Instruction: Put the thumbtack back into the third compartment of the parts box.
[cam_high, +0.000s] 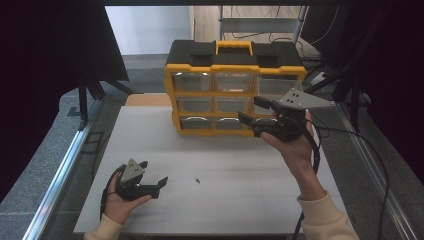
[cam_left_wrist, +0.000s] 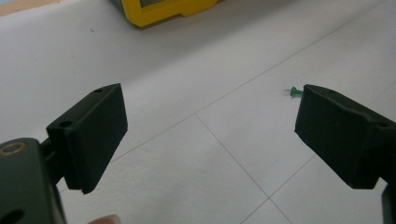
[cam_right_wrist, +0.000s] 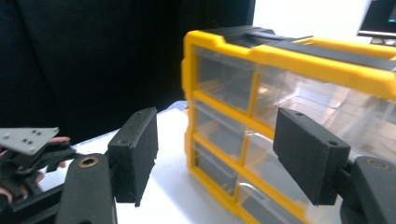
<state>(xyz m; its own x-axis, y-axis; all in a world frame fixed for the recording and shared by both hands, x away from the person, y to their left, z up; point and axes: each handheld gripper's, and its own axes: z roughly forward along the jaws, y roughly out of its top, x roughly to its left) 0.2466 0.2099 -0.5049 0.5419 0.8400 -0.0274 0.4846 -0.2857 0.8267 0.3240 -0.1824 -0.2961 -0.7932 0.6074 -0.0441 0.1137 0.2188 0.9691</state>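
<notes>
A yellow and black drawer cabinet (cam_high: 235, 90) with clear drawers stands at the back of the white table (cam_high: 210, 205). My right gripper (cam_high: 250, 111) is held open in front of the cabinet's right drawers; in the right gripper view the cabinet (cam_right_wrist: 280, 116) lies beyond the spread jaws (cam_right_wrist: 215, 158). My left gripper (cam_high: 154, 172) rests open near the table's front left. A small green pushpin (cam_high: 198, 179) lies on the table to its right; in the left gripper view the pushpin (cam_left_wrist: 294, 91) sits just by the right jaw's tip, with nothing between the jaws (cam_left_wrist: 210, 135).
The cabinet's yellow corner (cam_left_wrist: 159, 11) shows at the top of the left gripper view. Metal rails (cam_high: 60, 175) run along the table's sides, and cables (cam_high: 370, 155) trail at the right. Dark curtains stand at both sides.
</notes>
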